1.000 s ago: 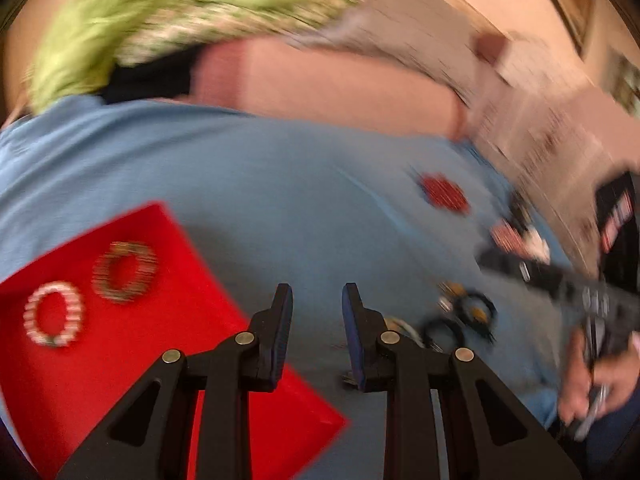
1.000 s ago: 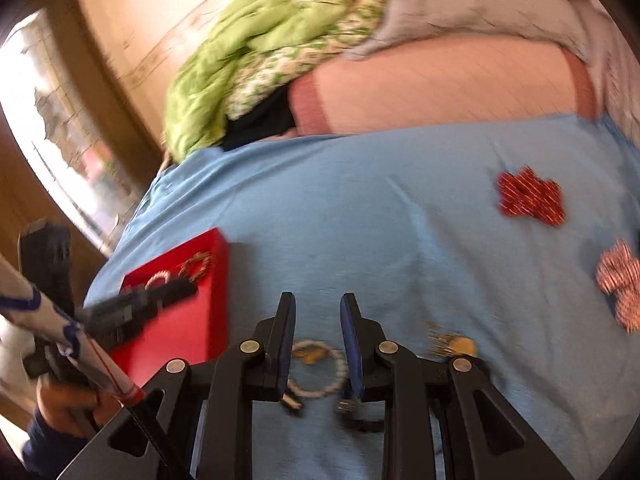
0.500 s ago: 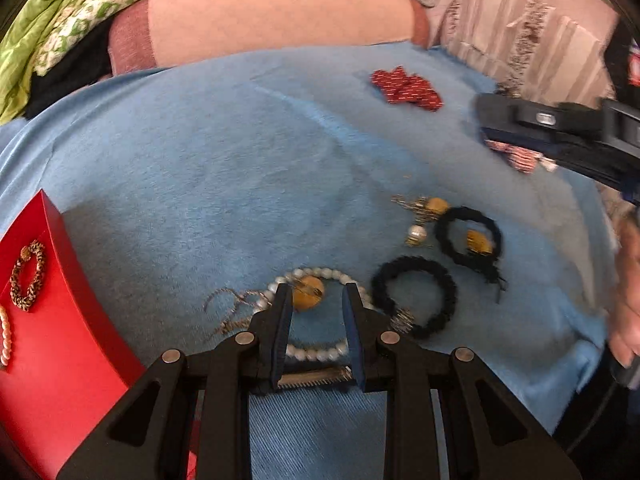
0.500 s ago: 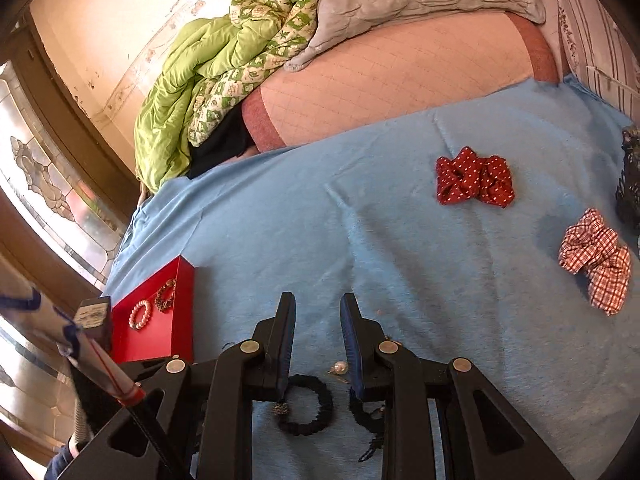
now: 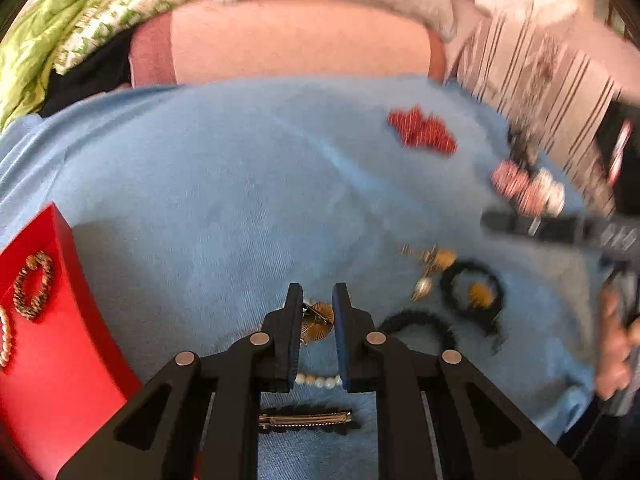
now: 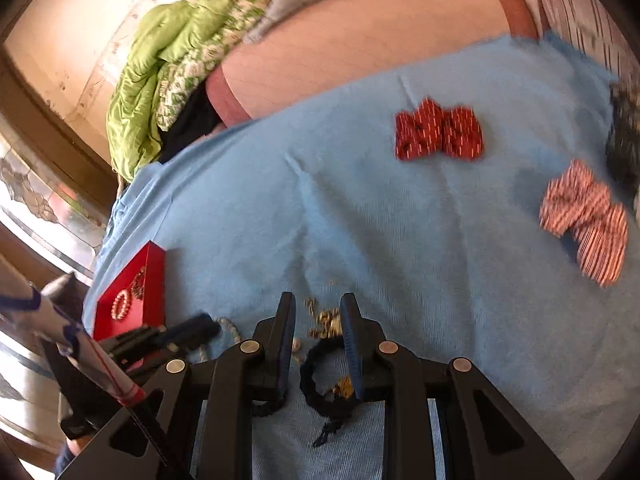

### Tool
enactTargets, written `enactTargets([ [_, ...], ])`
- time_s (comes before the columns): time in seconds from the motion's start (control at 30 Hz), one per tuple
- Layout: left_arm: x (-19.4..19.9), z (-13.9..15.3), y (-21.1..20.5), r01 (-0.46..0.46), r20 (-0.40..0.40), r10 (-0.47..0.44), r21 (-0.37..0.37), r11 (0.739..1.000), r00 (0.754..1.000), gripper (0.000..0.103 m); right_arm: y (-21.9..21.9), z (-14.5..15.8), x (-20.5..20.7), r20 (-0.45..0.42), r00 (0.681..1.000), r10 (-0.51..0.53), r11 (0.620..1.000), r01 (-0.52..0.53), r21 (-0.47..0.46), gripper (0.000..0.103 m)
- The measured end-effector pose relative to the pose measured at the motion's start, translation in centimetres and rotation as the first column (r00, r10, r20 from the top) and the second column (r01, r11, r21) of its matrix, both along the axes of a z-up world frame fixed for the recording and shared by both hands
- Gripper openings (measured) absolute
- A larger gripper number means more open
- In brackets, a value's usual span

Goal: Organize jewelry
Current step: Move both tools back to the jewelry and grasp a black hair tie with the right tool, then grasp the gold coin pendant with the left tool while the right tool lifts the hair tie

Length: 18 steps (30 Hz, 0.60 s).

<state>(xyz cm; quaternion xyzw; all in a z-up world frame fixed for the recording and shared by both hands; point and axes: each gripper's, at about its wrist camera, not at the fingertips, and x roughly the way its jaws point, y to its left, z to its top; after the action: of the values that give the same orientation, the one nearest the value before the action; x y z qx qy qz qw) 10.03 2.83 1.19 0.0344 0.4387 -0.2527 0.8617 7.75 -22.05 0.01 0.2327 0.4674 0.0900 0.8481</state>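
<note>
Loose jewelry lies on a blue cloth [image 5: 224, 184]. My left gripper [image 5: 317, 300] is open, its jaws either side of a gold round earring [image 5: 318, 318] and above a pearl bracelet [image 5: 320, 381]; a black hair clip [image 5: 306, 419] lies under it. My right gripper [image 6: 318, 312] is open, low over a black braided bracelet [image 6: 320, 376] and gold earrings [image 6: 326, 322]. Two black bracelets [image 5: 472, 292] and a pearl earring [image 5: 423, 286] lie right of the left gripper. A red box [image 5: 48, 344] at the left holds two bracelets [image 5: 34, 286]; it also shows in the right wrist view [image 6: 134, 300].
A red hair bow [image 6: 438, 132] and a red-and-white checked bow [image 6: 584, 220] lie further back on the cloth. A pink bolster [image 5: 296, 40], a green blanket [image 6: 160, 92] and a striped pillow [image 5: 540, 68] lie behind. The person's hand [image 5: 616, 344] is at the right.
My left gripper has moved forward and lower over the pearl bracelet and gold earring. My right gripper has dropped closer to the black bracelet and opened a little wider.
</note>
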Motion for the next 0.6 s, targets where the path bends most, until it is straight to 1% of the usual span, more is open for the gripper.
enactTargets([
  [0.07, 0.0, 1.5, 0.8, -0.006, 0.038, 0.008, -0.061, 0.998, 0.999, 0.014, -0.1, -0.2, -0.3, -0.025, 1.0, 0.002, 1.0, -0.002, -0.025, 0.025],
  [0.17, -0.1, 3.3, 1.8, -0.016, 0.089, 0.026, -0.102, 0.995, 0.996, 0.014, -0.1, -0.9, -1.1, -0.069, 0.998, 0.001, 0.998, -0.005, -0.062, 0.025],
  [0.23, 0.0, 3.9, 2.3, -0.04, 0.116, 0.052, -0.099, 0.994, 0.992, 0.014, -0.1, -1.4, -1.4, -0.09, 0.996, 0.005, 0.997, -0.011, -0.073, 0.025],
  [0.33, 0.1, 4.2, 2.9, -0.058, 0.117, 0.071, -0.108, 0.992, 0.991, 0.014, 0.7, -1.7, -1.7, -0.108, 0.994, 0.035, 0.994, -0.046, -0.097, 0.025],
  [0.37, 0.0, 4.3, 3.0, -0.061, 0.12, 0.073, -0.106, 0.993, 0.99, 0.014, 1.1, -1.7, -1.7, -0.106, 0.993, 0.049, 0.992, -0.061, -0.11, 0.02],
  [0.4, 0.0, 4.3, 3.1, -0.058, 0.12, 0.07, -0.105, 0.993, 0.99, 0.014, 1.3, -1.7, -1.7, -0.11, 0.992, 0.056, 0.99, -0.07, -0.12, 0.01],
  [0.43, 0.1, 4.3, 3.1, -0.058, 0.122, 0.07, -0.105, 0.993, 0.99, 0.014, 1.5, -1.7, -1.7, -0.111, 0.992, 0.064, 0.989, -0.078, -0.127, 0.01],
  [0.5, 0.0, 4.4, 3.2, -0.052, 0.125, 0.066, -0.11, 0.993, 0.99, 0.014, 1.7, -0.9, -1.8, -0.076, 0.995, 0.072, 0.99, -0.081, -0.119, 0.01],
  [0.6, 0.1, 4.6, 3.8, -0.06, 0.133, 0.076, -0.119, 0.991, 0.988, 0.014, 2.0, 1.3, -2.1, 0.034, 0.997, 0.076, 0.991, -0.072, -0.109, 0.01],
])
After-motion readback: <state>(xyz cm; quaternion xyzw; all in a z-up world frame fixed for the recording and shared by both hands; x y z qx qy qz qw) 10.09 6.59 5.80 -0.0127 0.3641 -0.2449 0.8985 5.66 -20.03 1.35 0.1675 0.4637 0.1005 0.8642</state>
